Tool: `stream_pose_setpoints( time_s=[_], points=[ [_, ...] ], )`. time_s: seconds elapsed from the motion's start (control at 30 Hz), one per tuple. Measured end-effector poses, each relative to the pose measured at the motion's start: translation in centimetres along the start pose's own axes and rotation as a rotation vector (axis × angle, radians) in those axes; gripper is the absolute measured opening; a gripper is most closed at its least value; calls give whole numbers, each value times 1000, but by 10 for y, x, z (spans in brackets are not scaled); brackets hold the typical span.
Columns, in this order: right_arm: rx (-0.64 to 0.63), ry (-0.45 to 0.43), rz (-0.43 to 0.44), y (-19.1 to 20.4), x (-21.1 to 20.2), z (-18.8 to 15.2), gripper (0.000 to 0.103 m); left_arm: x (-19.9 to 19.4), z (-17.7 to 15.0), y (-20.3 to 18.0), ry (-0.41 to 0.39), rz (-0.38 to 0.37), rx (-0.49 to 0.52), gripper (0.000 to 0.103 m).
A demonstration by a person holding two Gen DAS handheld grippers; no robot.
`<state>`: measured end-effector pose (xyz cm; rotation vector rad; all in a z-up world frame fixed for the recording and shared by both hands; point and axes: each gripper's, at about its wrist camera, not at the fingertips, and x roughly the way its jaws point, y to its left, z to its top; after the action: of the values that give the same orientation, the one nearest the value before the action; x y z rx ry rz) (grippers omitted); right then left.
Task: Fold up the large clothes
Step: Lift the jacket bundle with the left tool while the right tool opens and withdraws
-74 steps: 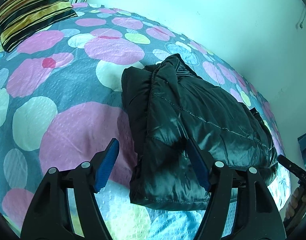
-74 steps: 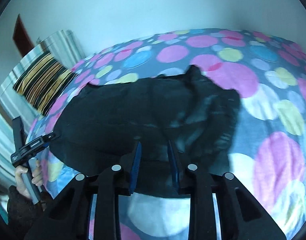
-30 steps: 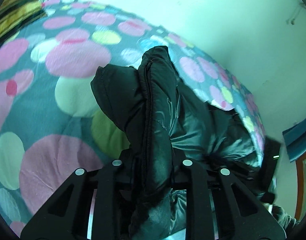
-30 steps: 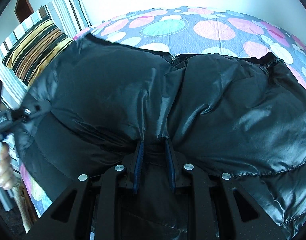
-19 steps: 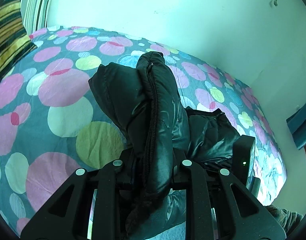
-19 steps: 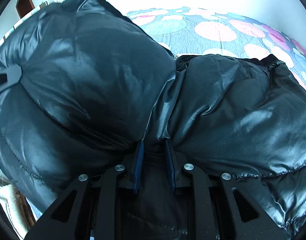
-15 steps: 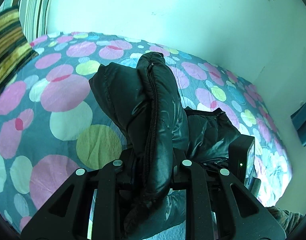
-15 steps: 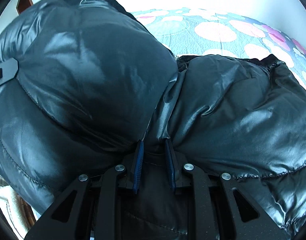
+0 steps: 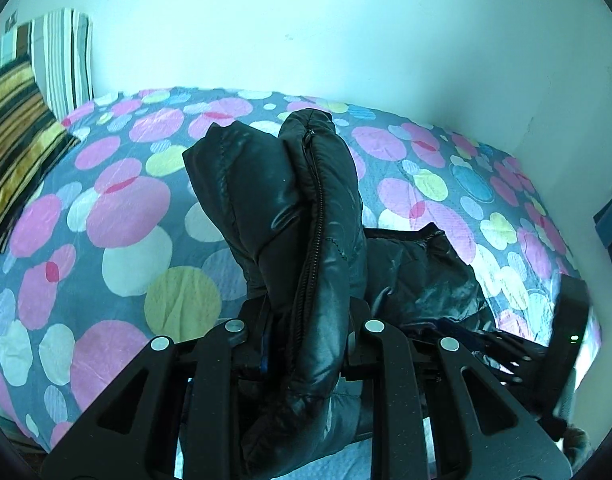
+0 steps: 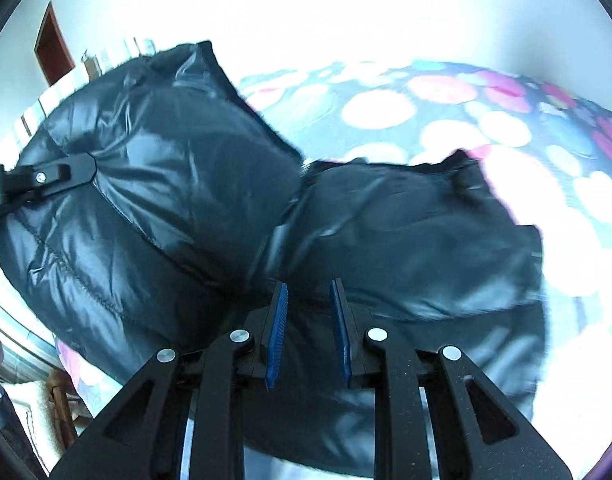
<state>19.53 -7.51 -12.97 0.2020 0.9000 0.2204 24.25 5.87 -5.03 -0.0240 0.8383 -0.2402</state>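
Left gripper (image 9: pixel 306 344) clenched on black puffer jacket (image 9: pixel 314 216), zipper showing only here, right gripper (image 10: pixel 308 320) pinching its hem, left-side doorway (image 10: pixel 54 48) only there

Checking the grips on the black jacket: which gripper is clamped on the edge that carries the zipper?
The left gripper: the zipper runs up the jacket fold from between its fingers. The right gripper pinches plain fabric.

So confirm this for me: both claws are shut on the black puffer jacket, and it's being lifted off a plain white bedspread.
Not plain white. The left wrist view shows the bedspread is grey with coloured circles. The rest holds: left claw and right claw are each shut on the black puffer jacket.
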Motion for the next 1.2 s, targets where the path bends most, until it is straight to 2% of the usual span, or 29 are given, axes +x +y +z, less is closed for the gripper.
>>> stream_pose_setpoints(
  time_s=[0.2, 0.3, 0.37, 0.43, 0.63, 1.0, 1.2],
  points=[
    [40, -43, -93, -37, -39, -14, 23, 2, -1, -45, -13, 9, 45, 22],
    [59, -47, -150, -56, -51, -22, 32, 4, -5, -72, -15, 18, 77, 22],
    [84, -58, -182, -73, -63, -30, 45, 7, -8, -88, -16, 31, 95, 22],
    [109, -66, -204, -87, -71, -36, 47, 12, -14, -106, -17, 49, 120, 22],
    [191, -80, -219, -127, -92, -57, 47, 30, -33, -156, -9, 120, 197, 22],
    [300, -88, -215, -172, -106, -77, 48, 70, -80, -232, 0, 264, 375, 22],
    [357, -87, -220, -194, -108, -81, 47, 86, -101, -253, -28, 304, 434, 22]
  ],
)
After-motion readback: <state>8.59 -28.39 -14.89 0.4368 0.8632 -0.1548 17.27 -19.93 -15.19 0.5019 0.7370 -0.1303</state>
